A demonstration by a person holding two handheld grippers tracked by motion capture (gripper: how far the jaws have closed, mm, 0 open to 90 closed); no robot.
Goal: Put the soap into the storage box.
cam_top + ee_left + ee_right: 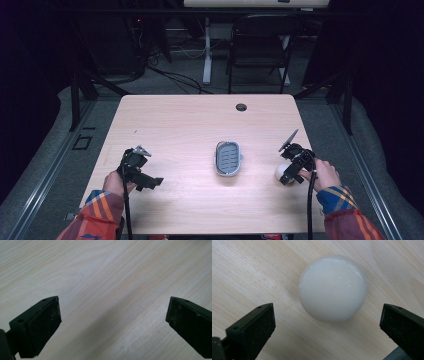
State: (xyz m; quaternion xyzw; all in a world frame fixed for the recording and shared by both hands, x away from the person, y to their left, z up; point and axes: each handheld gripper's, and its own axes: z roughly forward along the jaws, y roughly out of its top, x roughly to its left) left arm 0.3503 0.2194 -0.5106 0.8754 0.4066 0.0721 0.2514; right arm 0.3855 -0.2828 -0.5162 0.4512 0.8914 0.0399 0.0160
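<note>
- I hold my right gripper (327, 327) over the white round soap (332, 287), jaws wide apart and astride it, ready to close.
- The soap rests on the table (175, 125), right of the grey dish (228, 158), probably its destination.
- My left gripper (113, 327) waits with jaws apart over bare wood.

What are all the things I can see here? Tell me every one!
Table: one, light wood, centre.
Soap dish: one, grey, middle of the table.
Round soap: one, white, on the table in front of the right gripper's open jaws.
Chair: one, black, beyond the table.
Left gripper: one, black, open over bare wood at the table's left.
Right gripper: one, black, open, at the table's right.
Sleeves: two, orange plaid, bottom corners.
</note>
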